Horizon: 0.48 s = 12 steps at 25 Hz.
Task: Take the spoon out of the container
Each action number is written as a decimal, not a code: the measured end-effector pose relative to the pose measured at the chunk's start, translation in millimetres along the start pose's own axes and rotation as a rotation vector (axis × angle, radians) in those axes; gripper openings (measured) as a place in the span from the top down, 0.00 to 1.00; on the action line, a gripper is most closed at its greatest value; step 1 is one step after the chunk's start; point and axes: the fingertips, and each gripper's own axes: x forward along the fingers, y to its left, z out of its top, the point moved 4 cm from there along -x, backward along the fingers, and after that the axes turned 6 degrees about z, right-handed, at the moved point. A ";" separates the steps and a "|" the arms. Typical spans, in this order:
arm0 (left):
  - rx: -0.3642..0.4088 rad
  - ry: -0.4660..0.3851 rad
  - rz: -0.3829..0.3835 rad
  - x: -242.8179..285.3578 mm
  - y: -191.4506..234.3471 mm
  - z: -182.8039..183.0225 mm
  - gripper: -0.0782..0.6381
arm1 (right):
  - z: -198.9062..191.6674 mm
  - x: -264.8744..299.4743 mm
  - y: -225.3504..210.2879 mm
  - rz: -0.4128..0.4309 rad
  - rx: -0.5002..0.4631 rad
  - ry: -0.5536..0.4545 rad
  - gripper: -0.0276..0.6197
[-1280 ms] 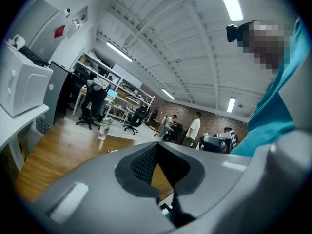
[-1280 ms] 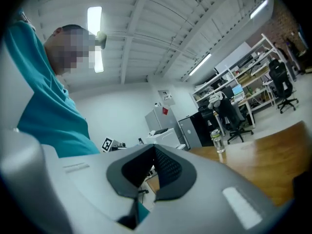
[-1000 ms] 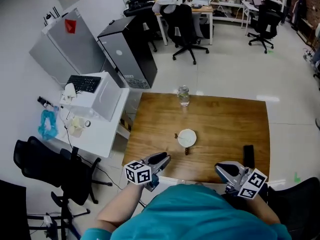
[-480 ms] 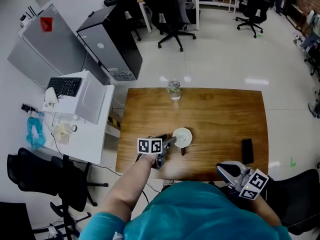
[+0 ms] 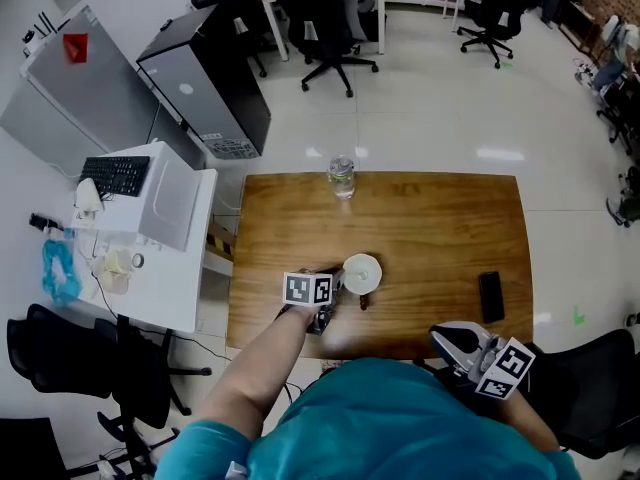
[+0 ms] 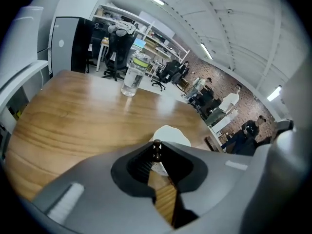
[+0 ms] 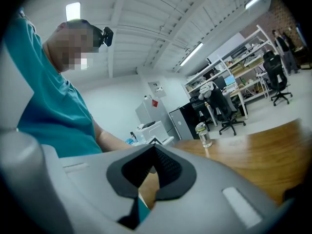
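Observation:
A white container (image 5: 362, 272) stands near the middle of the wooden table (image 5: 440, 228). My left gripper (image 5: 335, 286) is right at its left side. In the left gripper view the spoon's dark knobbed handle end (image 6: 156, 146) sticks up between the jaw tips, with the container (image 6: 171, 133) just behind. The jaws of the left gripper (image 6: 156, 149) are closing and their tips touch the handle. My right gripper (image 5: 447, 337) hangs at the table's near edge, close to my body. In its own view the right gripper (image 7: 155, 149) is shut on nothing.
A clear water jar (image 5: 342, 177) stands at the table's far edge, also in the left gripper view (image 6: 132, 77). A black phone (image 5: 490, 295) lies at the right. A small dark piece (image 5: 362, 304) lies in front of the container. A white side desk (image 5: 150, 238) stands left of the table.
My left gripper has reached forward from the table's near edge to the container's left side. The right gripper has stayed at the near edge.

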 end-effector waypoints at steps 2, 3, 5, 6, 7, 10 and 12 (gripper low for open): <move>0.019 -0.006 0.002 3.2 -0.4 -0.5 0.83 | -2.5 0.6 -3.7 0.002 -0.003 -0.002 0.95; 0.020 -0.012 -0.001 4.7 -1.2 -1.6 0.83 | -3.7 -0.1 -5.2 0.004 -0.002 -0.002 0.95; 0.003 -0.035 -0.016 0.9 -5.3 0.9 0.83 | -2.9 -1.7 -6.4 0.008 0.000 -0.002 0.95; -0.010 -0.052 -0.024 -4.8 -8.0 5.1 0.83 | -0.5 -2.2 -6.2 0.010 0.001 -0.003 0.95; -0.023 -0.070 -0.033 -11.8 -10.8 10.1 0.83 | 2.2 -2.6 -5.8 0.012 0.001 -0.006 0.95; -0.061 -0.128 -0.062 -31.1 -24.7 19.0 0.83 | 3.6 -13.4 -8.1 0.022 0.004 -0.023 0.95; -0.092 -0.157 -0.075 -44.7 -42.4 16.5 0.83 | 3.3 -30.4 -10.6 0.039 0.002 -0.038 0.95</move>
